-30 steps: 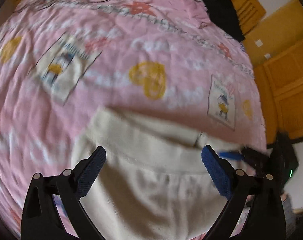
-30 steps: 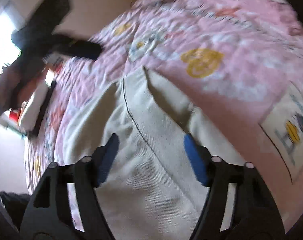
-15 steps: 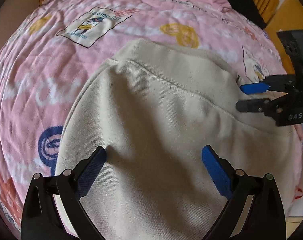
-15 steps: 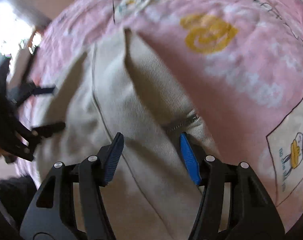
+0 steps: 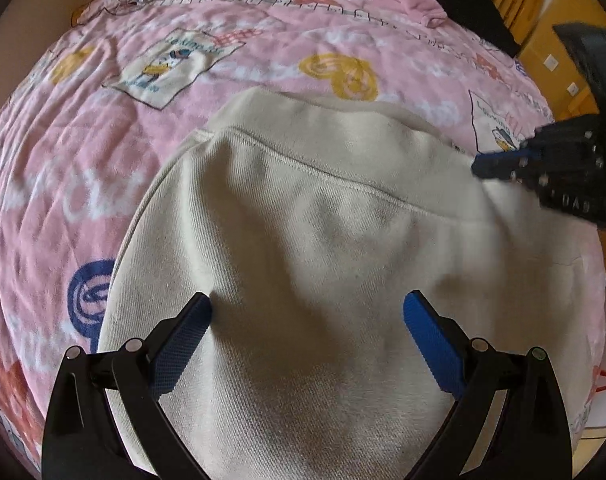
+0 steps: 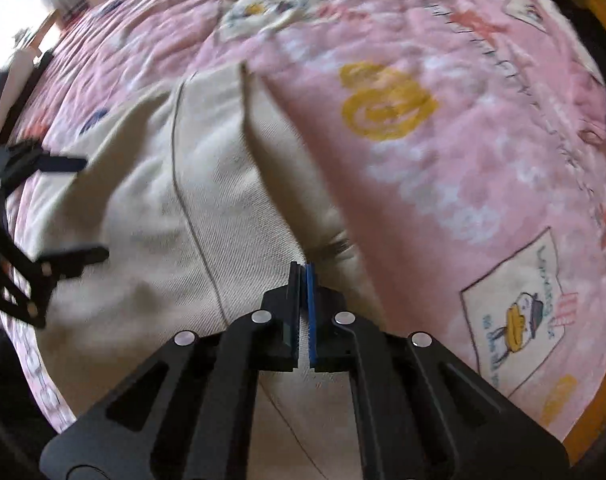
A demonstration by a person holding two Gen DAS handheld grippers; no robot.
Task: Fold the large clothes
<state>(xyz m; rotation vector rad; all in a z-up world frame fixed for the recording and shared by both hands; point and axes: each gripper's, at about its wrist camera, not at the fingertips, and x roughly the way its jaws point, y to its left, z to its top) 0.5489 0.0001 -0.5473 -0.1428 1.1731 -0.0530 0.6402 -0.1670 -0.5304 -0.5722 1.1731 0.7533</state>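
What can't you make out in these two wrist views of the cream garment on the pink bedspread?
- cream garment: its lower part is cut off by the bottom edge in both views, so its type is unclear.
- right gripper: shut on a fold; the cloth behind the pads is hidden.
- left gripper: blurred at the right wrist view's left edge.

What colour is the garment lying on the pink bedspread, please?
The garment is plain cream-beige, clearest in the left wrist view.

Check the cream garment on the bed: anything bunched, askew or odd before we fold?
The cream garment is humped and rumpled, not flat, on the pink blanket. The right gripper is shut on a fold near the zipper; the left gripper is open.
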